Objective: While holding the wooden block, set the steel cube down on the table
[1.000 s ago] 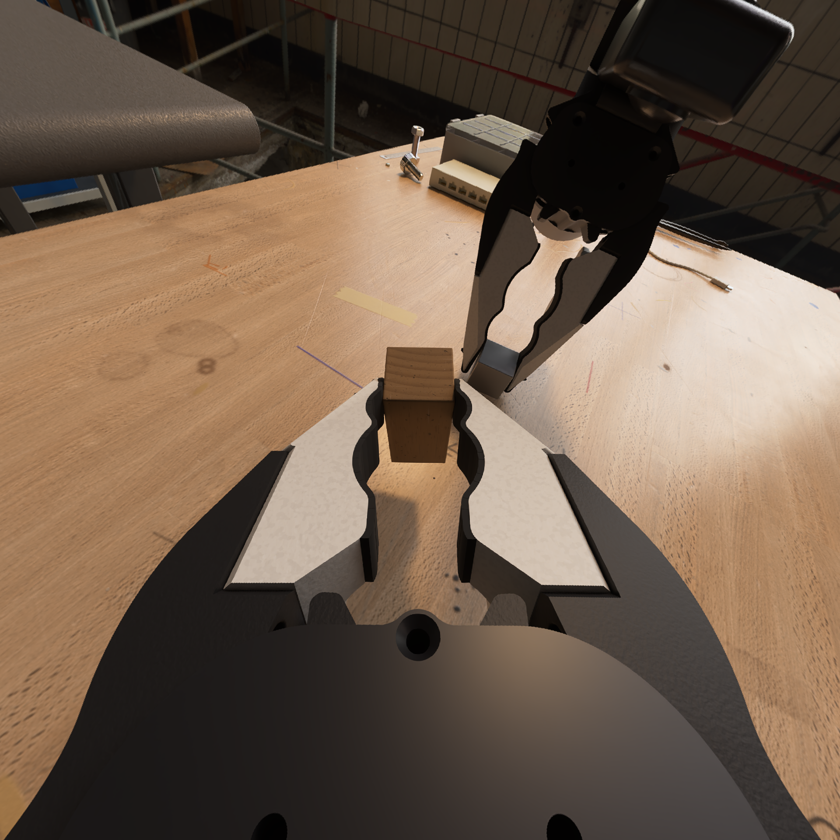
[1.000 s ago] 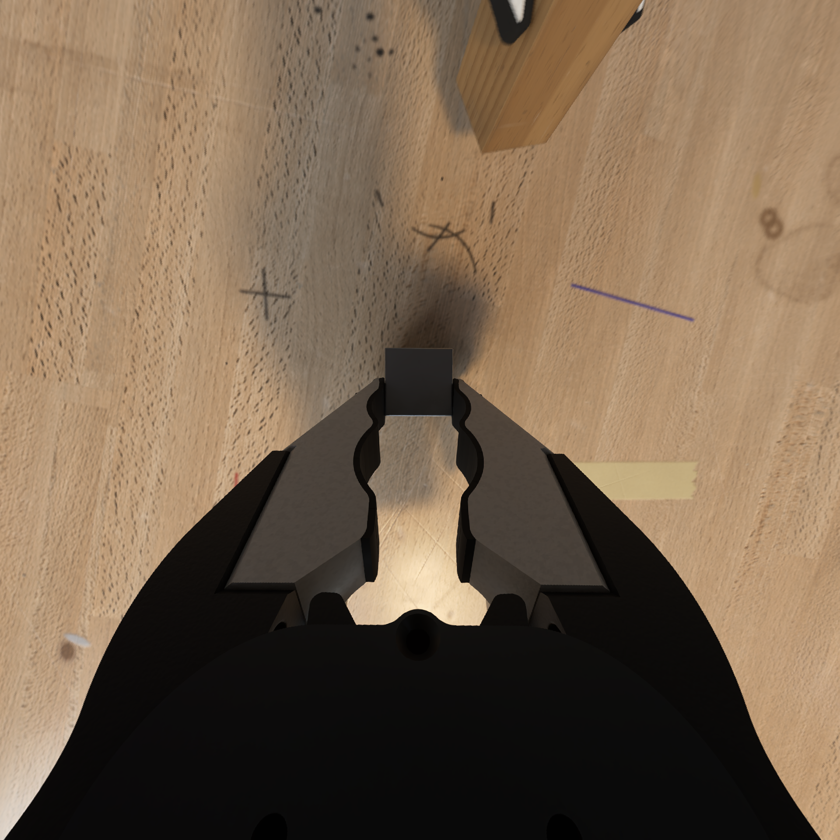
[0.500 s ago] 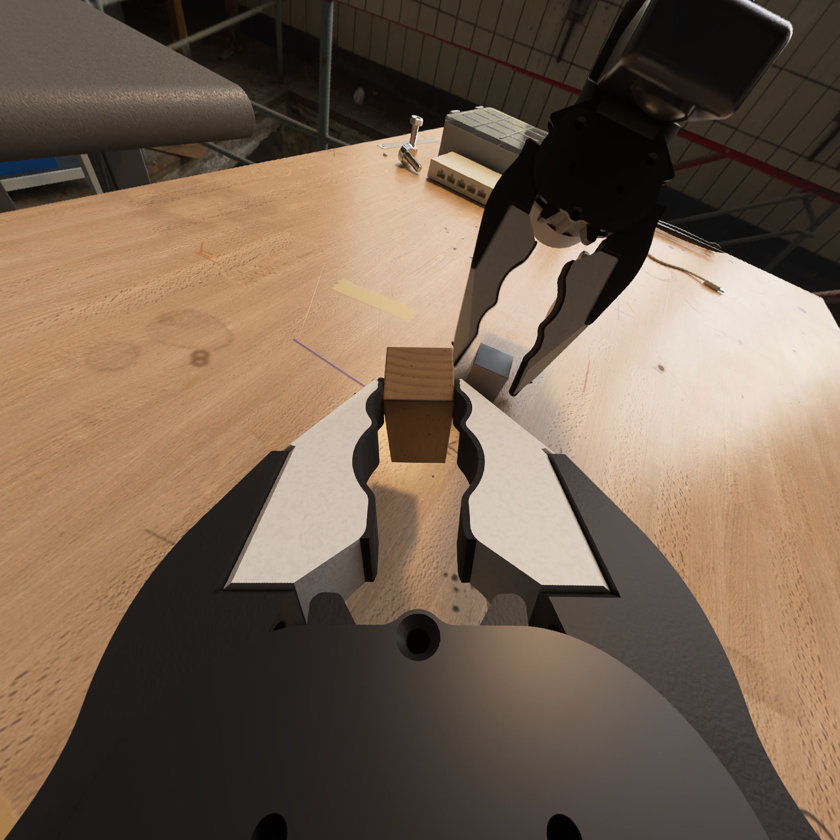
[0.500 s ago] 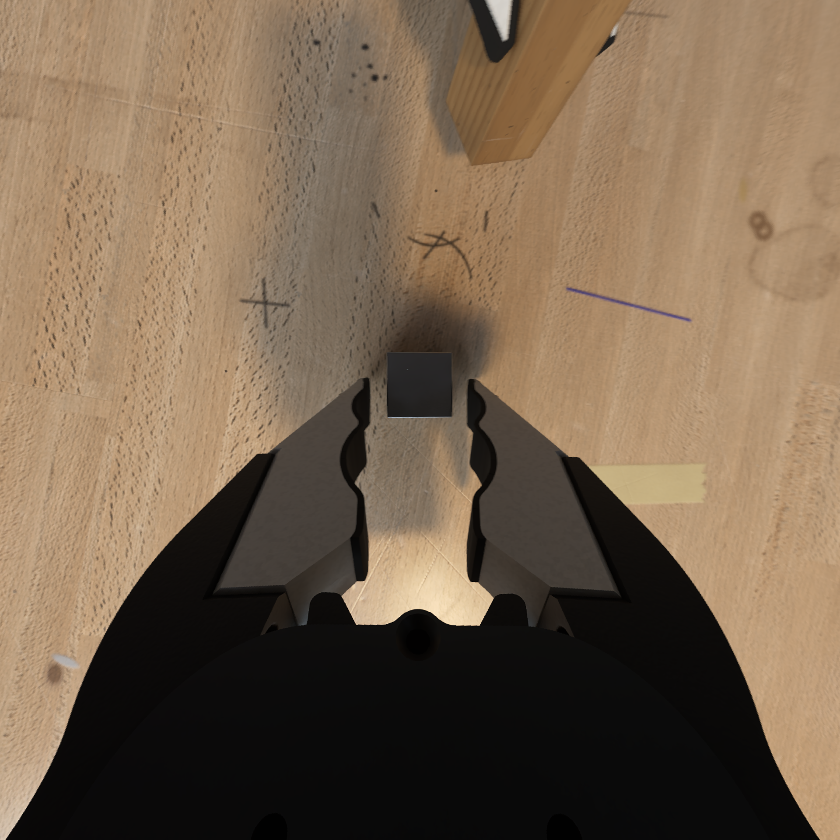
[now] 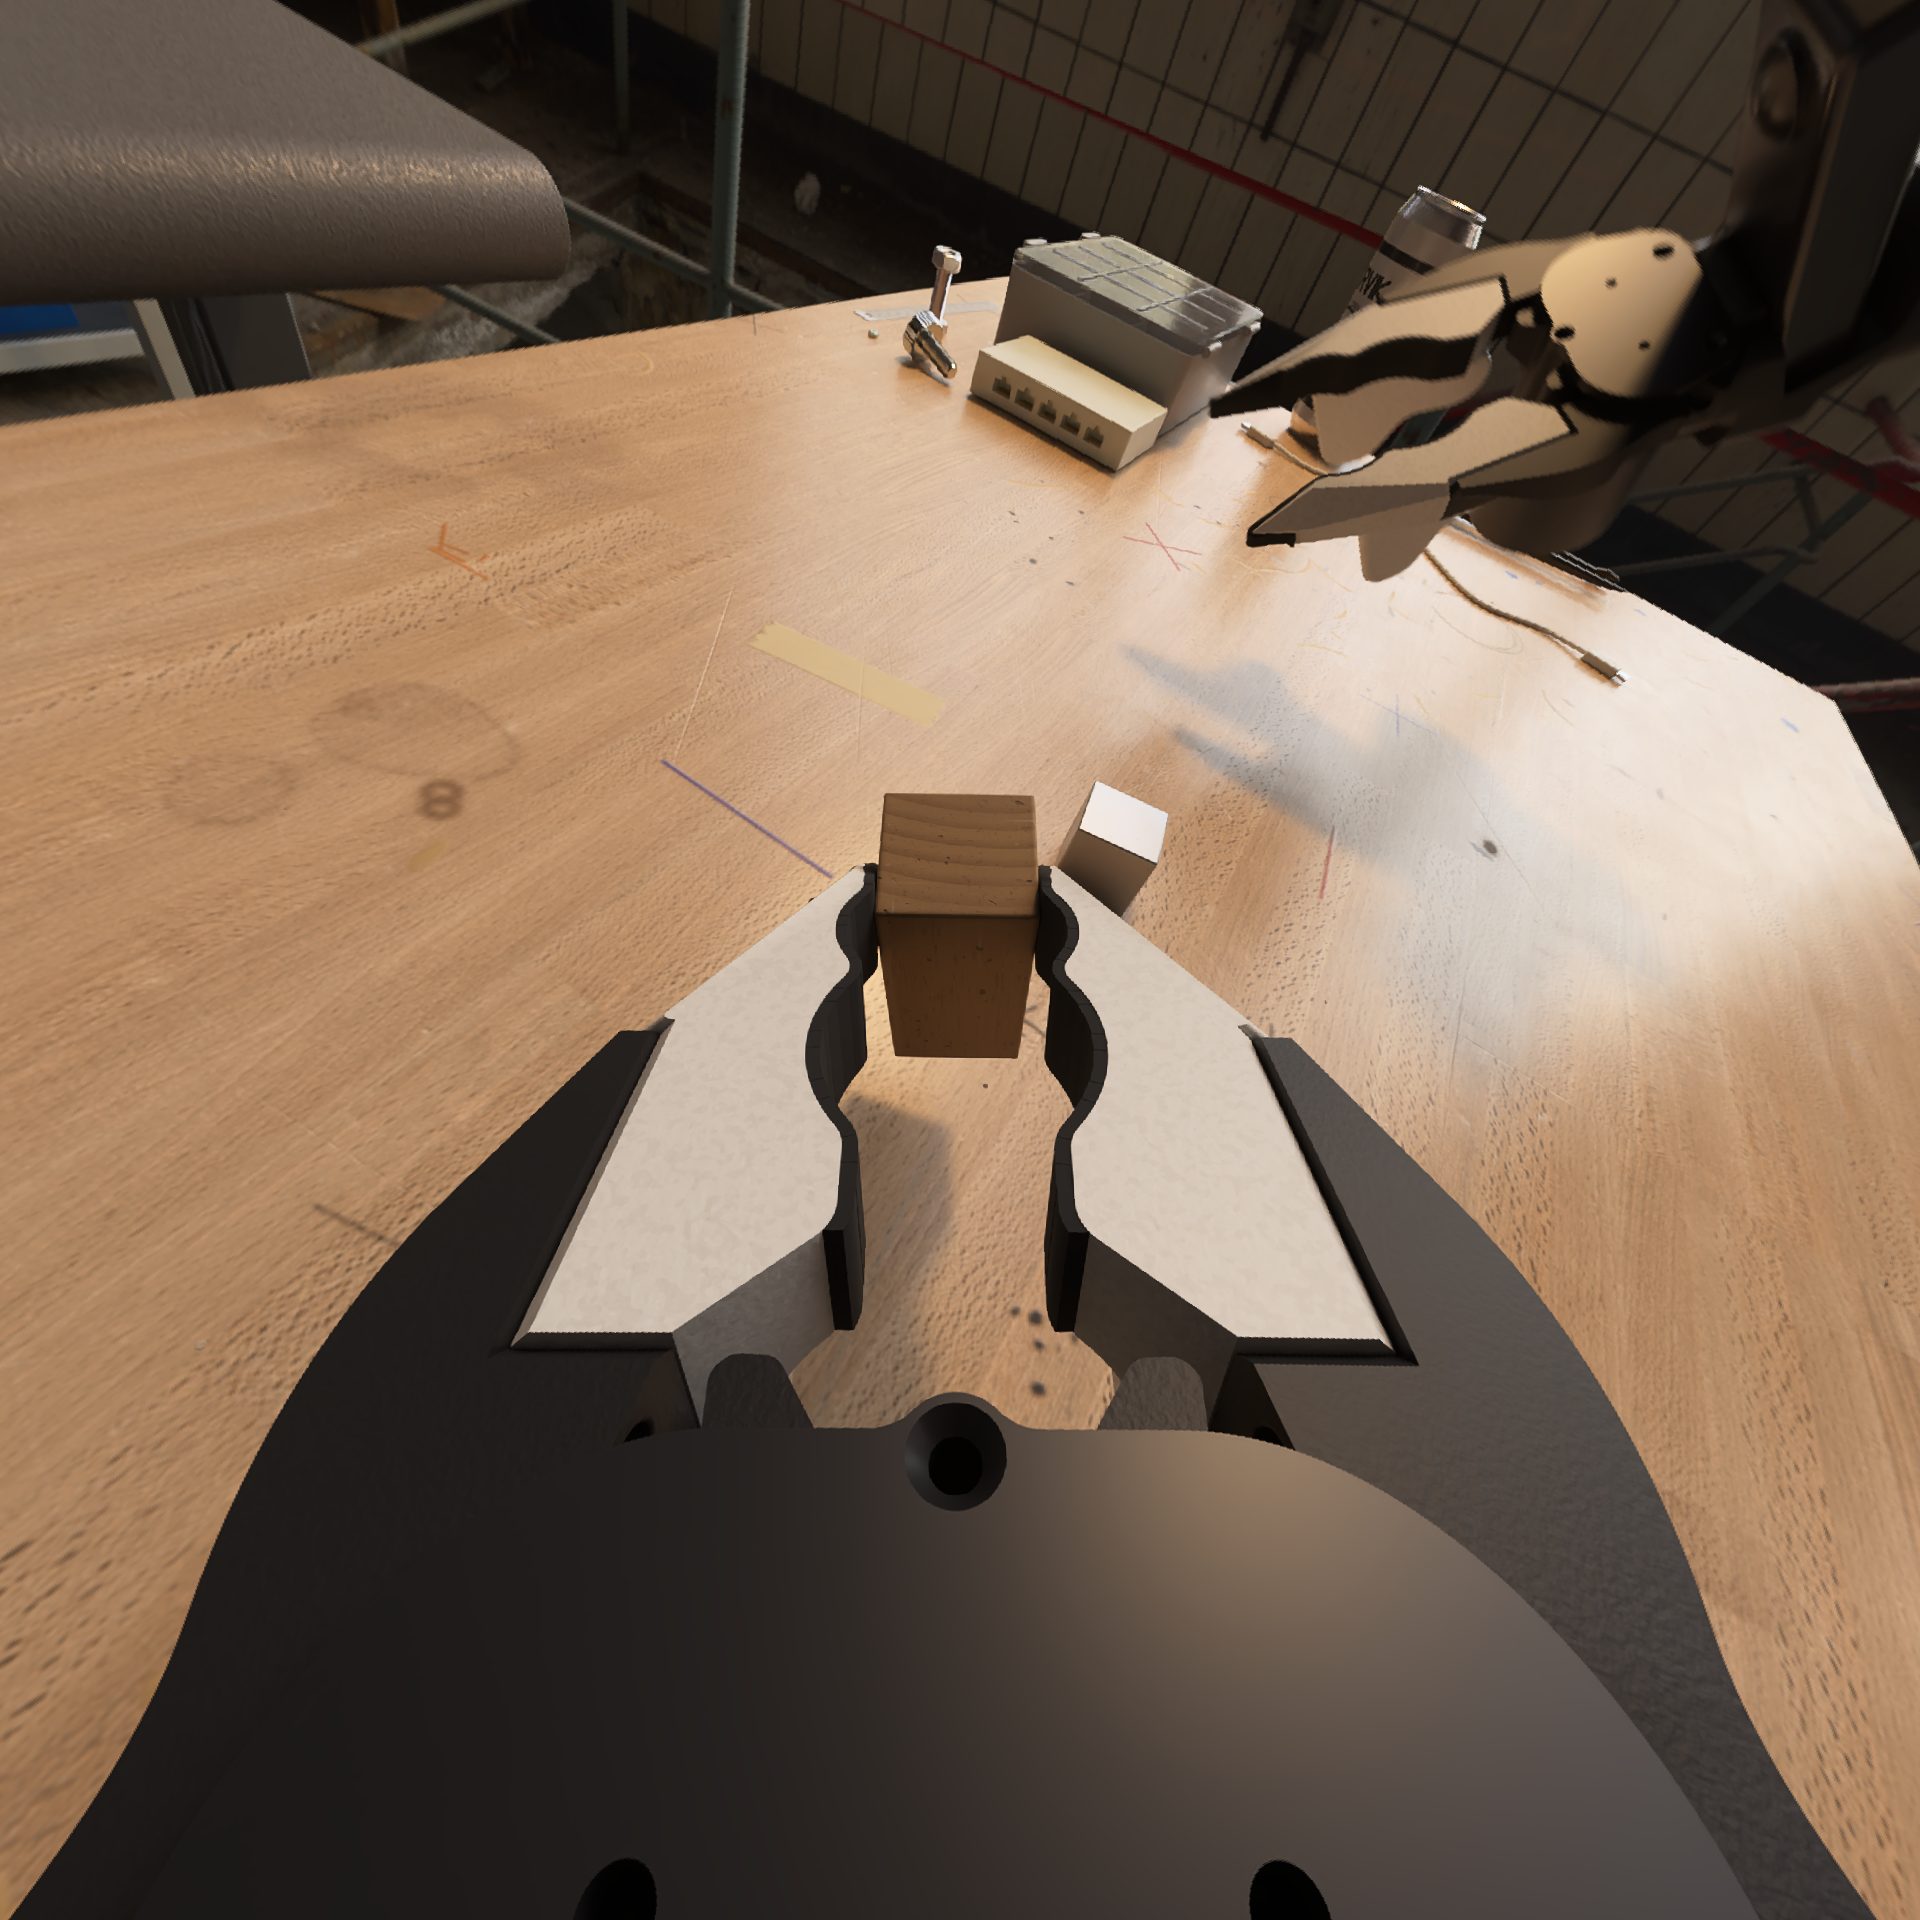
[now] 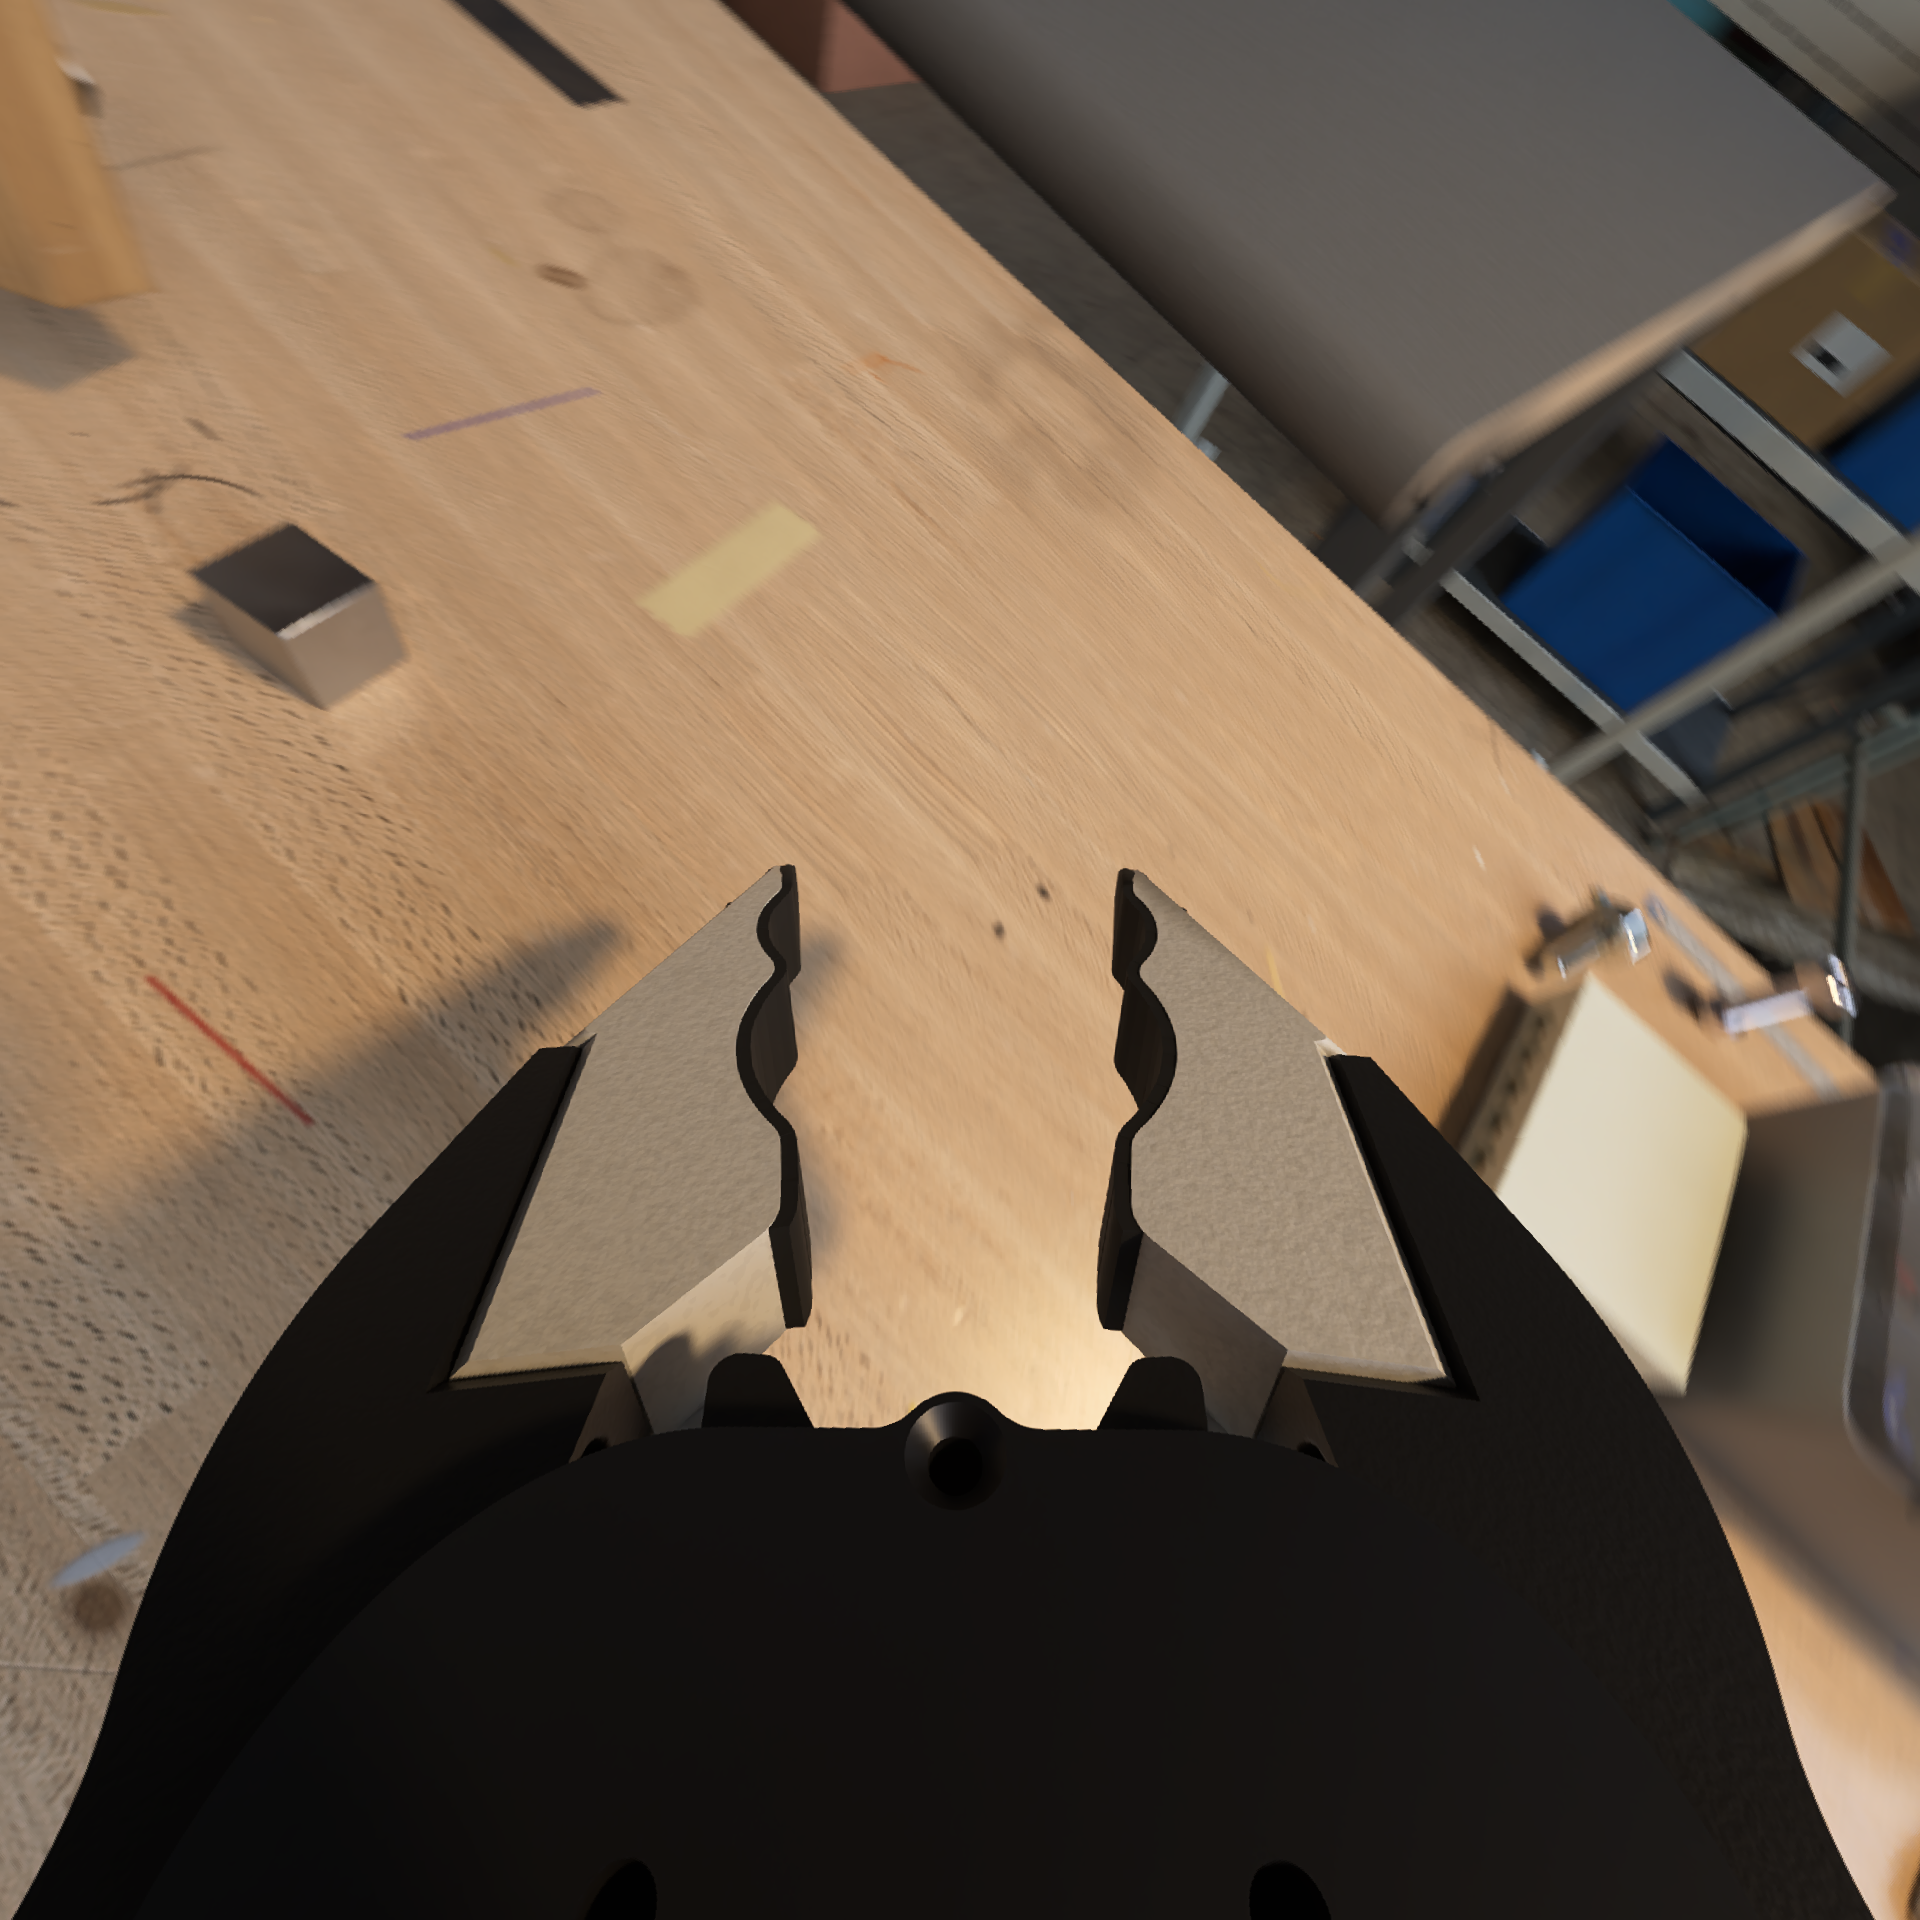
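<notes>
My left gripper (image 5: 956, 883) is shut on the wooden block (image 5: 956, 914) and holds it above the wooden table (image 5: 416, 987). The steel cube (image 5: 1114, 847) rests on the table just right of the block, free of any gripper. In the right wrist view the steel cube (image 6: 296, 613) sits on the table at the left, and the wooden block (image 6: 52, 177) shows at the top left edge. My right gripper (image 6: 956, 883) is open and empty, well above the table; it also shows in the left wrist view (image 5: 1242, 468) at the upper right, far from the cube.
A grey box with a row of ports (image 5: 1101, 353) and a metal bolt (image 5: 935, 322) lie at the table's far side. A can (image 5: 1413, 249) stands behind the right gripper. A cable (image 5: 1527, 623) runs along the right. A yellow tape strip (image 5: 847, 675) lies mid-table.
The right gripper opened and let go of the steel cube on the table, then lifted and swung away to the right. The left gripper still holds the wooden block.
</notes>
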Controlling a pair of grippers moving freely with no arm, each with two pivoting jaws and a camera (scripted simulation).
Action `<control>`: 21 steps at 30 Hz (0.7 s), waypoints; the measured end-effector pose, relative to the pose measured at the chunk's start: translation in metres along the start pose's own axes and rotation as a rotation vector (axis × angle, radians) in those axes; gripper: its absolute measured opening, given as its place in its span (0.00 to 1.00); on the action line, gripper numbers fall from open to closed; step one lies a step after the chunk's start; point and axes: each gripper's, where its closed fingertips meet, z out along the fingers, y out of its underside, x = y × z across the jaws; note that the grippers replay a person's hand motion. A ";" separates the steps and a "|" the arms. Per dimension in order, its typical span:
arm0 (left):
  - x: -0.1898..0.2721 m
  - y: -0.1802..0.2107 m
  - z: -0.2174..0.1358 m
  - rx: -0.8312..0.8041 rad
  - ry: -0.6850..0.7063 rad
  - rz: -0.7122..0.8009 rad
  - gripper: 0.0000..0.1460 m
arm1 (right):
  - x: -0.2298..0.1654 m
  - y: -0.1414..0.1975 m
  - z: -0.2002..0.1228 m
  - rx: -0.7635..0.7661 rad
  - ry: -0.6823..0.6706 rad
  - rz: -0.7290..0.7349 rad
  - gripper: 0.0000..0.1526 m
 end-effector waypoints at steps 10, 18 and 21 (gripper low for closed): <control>-0.001 0.001 0.001 -0.005 -0.009 0.003 0.20 | 0.021 0.057 -0.015 -0.072 0.186 0.254 0.28; -0.003 -0.002 -0.001 0.013 -0.006 -0.021 0.20 | 0.021 0.061 -0.020 -0.054 0.171 0.344 0.25; 0.002 0.001 0.001 -0.005 0.009 0.008 0.20 | 0.017 0.056 -0.018 -0.038 0.131 0.373 0.26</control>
